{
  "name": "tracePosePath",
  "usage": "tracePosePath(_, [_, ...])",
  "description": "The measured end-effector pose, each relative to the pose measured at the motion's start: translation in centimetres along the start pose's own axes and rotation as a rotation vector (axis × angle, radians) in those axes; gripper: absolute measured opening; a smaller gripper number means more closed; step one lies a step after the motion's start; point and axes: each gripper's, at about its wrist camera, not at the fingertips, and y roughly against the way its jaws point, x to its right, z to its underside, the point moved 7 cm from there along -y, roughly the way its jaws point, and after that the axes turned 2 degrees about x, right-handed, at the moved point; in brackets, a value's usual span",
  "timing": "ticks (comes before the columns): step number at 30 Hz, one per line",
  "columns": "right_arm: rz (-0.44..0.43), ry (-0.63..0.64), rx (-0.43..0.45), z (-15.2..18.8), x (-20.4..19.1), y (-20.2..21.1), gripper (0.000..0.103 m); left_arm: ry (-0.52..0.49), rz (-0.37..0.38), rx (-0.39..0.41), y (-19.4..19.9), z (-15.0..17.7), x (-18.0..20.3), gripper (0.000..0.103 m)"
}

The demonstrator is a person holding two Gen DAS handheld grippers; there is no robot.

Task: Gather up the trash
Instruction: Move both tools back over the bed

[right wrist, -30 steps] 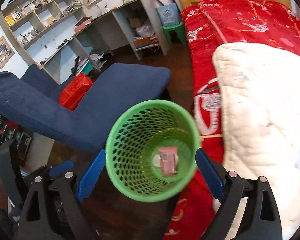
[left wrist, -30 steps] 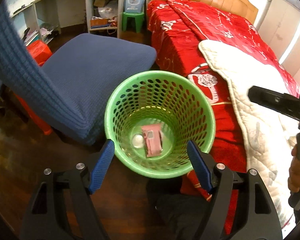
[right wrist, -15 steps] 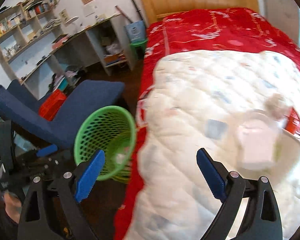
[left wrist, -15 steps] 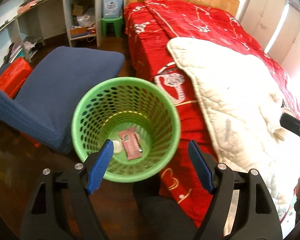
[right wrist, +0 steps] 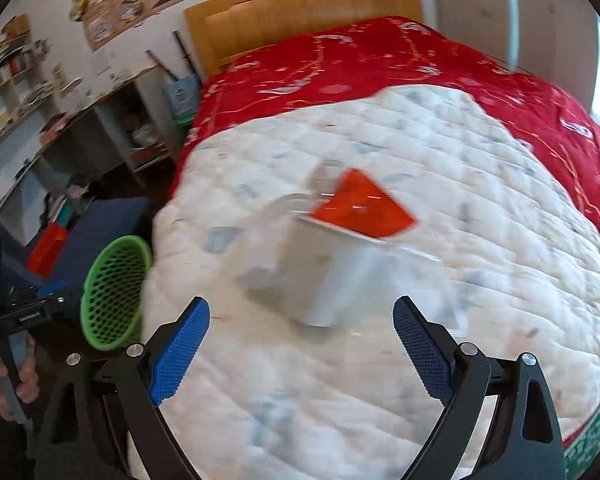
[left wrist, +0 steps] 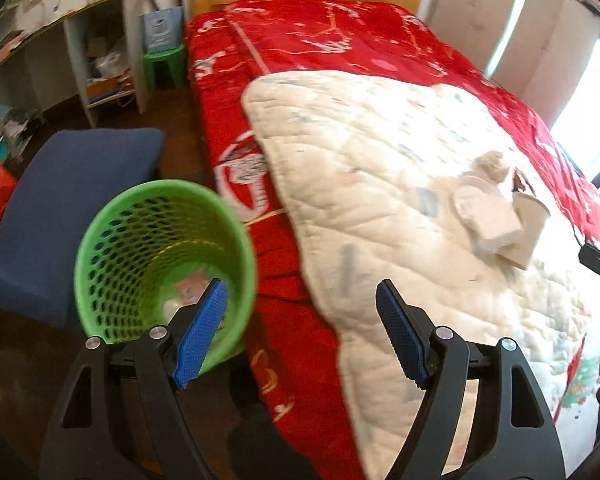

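Right tool [right wrist: 301,350] swung from basket [right wrist: 114,292]; cup [right wrist: 332,276] just ahead.

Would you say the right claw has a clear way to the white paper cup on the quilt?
Probably yes: the right claw is open and empty, and the white paper cup lies just ahead on the quilt with nothing between.

We see the right hand-held gripper [right wrist: 300,344] gaping with nothing between its blue pads [right wrist: 180,354]. Mid-frame, a blurred white paper cup [right wrist: 328,276] with a red-orange wrapper [right wrist: 360,208] at its mouth lies on the white quilt [right wrist: 460,168]. The green basket [right wrist: 114,292] sits left of the bed.
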Motion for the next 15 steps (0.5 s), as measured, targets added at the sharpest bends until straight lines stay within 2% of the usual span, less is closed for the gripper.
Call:
tracePosePath(6, [0.054, -0.031, -0.019, 0.3, 4.5, -0.8, 0.090, -0.066, 0.048, -0.008, -0.5, -0.5, 4.6, 0.076])
tracePosePath(15, [0.048, -0.101, -0.072, 0.8, 8.5, -3.9, 0.090, -0.093, 0.143, -0.036, -1.9, -1.9, 10.2, 0.076])
